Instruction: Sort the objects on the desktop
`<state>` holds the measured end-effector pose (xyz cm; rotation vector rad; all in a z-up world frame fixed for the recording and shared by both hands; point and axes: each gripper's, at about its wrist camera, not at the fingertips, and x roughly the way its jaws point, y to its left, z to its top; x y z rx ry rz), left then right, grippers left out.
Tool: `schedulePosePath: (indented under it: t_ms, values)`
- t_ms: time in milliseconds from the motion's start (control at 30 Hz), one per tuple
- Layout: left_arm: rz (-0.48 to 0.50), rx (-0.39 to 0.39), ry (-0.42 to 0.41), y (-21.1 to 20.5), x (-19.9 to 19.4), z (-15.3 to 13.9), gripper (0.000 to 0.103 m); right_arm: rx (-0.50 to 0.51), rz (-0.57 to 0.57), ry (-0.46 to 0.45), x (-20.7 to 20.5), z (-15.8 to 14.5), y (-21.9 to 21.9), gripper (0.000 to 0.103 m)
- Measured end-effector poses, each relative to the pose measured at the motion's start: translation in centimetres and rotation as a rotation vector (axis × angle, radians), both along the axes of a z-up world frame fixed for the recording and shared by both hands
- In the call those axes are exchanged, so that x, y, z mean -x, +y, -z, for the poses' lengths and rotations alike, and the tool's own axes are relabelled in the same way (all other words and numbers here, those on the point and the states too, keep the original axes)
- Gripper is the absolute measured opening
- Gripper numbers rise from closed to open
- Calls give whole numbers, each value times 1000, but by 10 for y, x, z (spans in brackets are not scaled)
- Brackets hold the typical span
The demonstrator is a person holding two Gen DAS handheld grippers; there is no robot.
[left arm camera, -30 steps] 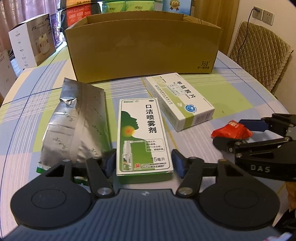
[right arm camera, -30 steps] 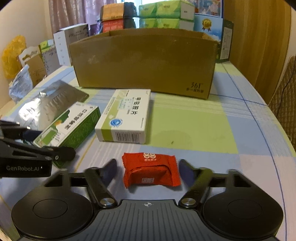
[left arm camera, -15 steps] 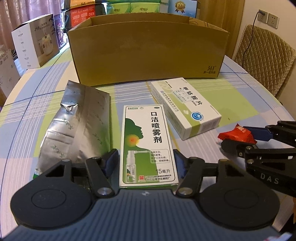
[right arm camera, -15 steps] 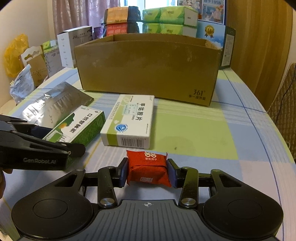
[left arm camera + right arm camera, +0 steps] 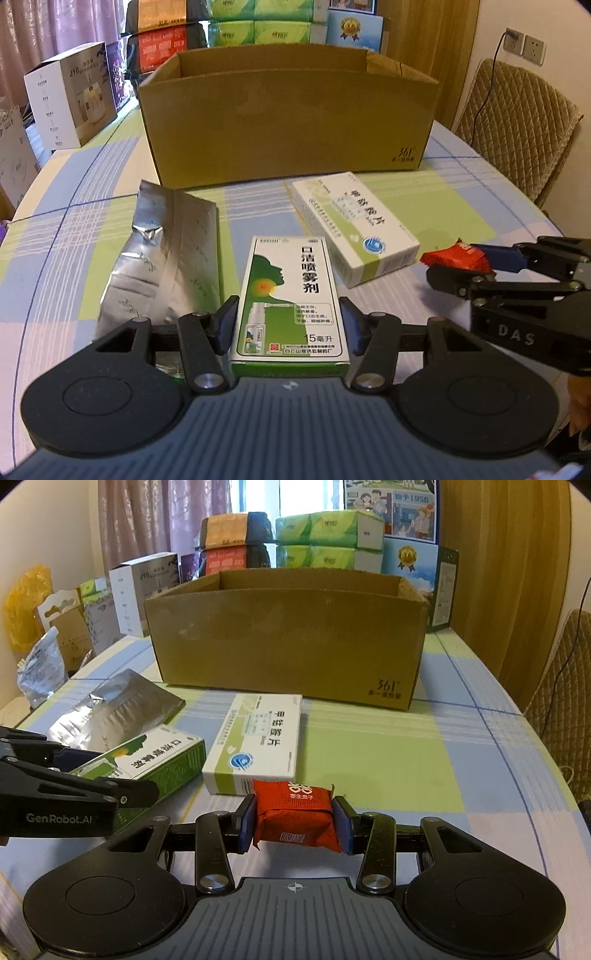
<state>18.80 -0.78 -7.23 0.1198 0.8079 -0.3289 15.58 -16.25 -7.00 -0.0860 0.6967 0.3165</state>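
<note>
In the left wrist view, we hold the left gripper (image 5: 288, 325) with its two pads pressed on the sides of the green spray box (image 5: 290, 299), so it is grasping this box. The box lies in front of the cardboard carton (image 5: 288, 122), well apart from it. Between them lies the white medicine box (image 5: 354, 236), and on the left of the spray box the silver foil pouch (image 5: 162, 258) is flat on the table (image 5: 461, 206). On the right side, the right gripper (image 5: 458, 266) carries the red snack packet (image 5: 456, 256). The inside of the carton shows only bare walls here; we cannot see its floor.

In the right wrist view, the right gripper (image 5: 294, 821) is clenched on the red snack packet (image 5: 293, 816), just in front of the white medicine box (image 5: 258, 742), and the cardboard carton (image 5: 288, 638) stands behind. The left gripper (image 5: 122, 786) appears on the left around the green spray box (image 5: 147, 760).

We judge the sorting is at an early stage: two things are grasped but none is in the carton as far as we see, and the pouch and the white box are untouched.

Only the right view shows the printed face of the packet and both pads on it; only the left view shows both pads on the spray box.
</note>
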Motion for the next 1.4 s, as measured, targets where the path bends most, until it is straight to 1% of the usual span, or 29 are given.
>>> schedulePosePath:
  t_ms: [167, 333, 567, 667, 767, 900, 1000, 1133, 1400]
  values:
    - [6, -3, 5, -1, 2, 1, 51, -1, -6, -2, 2, -2, 2, 40]
    - [-3, 5, 53, 1, -3, 13, 51, -4, 0, 13, 1, 0, 1, 40]
    - [-9, 11, 55, -2, -16, 21, 52, -4, -2, 24, -2, 3, 3, 40]
    - [-2, -6, 54, -4, -17, 22, 51, -5, -2, 29, -4, 6, 3, 40]
    - [4, -15, 50, -5, -15, 18, 51, -8, -2, 22, -3, 4, 3, 40]
    - [1, -1, 10, -4, -9, 5, 51, -2, 5, -12, -1, -2, 4, 40]
    - [-8, 10, -4, -3, -8, -2, 51, -1, 3, -26, 1, -5, 6, 40]
    - [-19, 24, 0, -3, -8, -6, 51, -4, 3, -29, 1, -7, 7, 40]
    - [-32, 27, 5, -2, -8, -11, 51, -4, 3, -32, 2, -8, 8, 40]
